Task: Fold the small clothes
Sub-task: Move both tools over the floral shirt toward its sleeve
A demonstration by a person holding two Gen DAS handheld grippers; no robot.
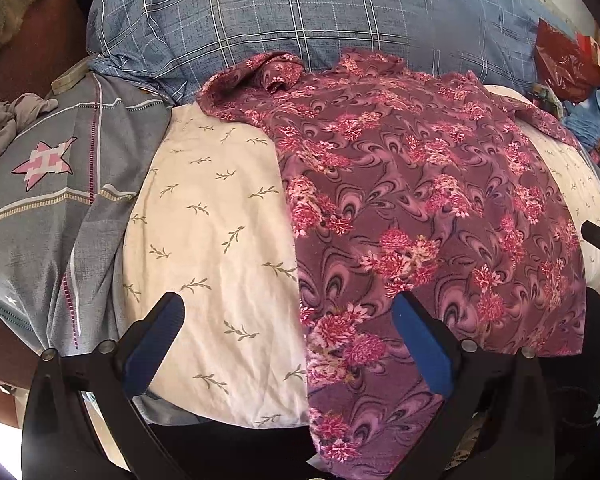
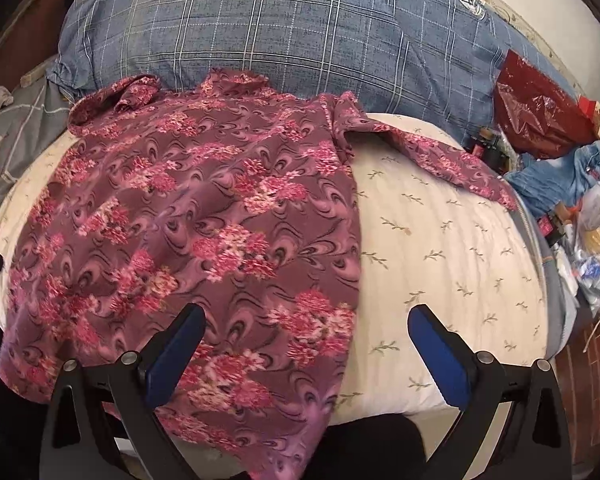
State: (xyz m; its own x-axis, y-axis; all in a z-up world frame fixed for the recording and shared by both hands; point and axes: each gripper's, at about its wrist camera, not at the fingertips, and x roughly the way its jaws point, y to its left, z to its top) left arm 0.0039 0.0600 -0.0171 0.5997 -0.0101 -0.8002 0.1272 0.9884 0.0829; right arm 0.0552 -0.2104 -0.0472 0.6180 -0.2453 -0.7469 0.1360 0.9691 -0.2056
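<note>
Both your tongs gape empty: the left gripper [image 1: 288, 344] straddles the floral blouse's [image 1: 420, 200] left hem edge, the right gripper [image 2: 306, 344] its right. The blouse runs lengthwise toward twelve o'clock on the cream pillow [image 2: 440, 240], equally near both.

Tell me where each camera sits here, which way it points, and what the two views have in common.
Left wrist: rides the left tool, facing forward over the floral shirt on the cream sheet; both blue-padded fingers show, spread wide, and the other tool's tip shows at the right edge.
Right wrist: rides the right tool, facing the same shirt from further right; its fingers are spread wide too.
Shared: the shirt, the sheet and the blue plaid pillow behind.
</note>
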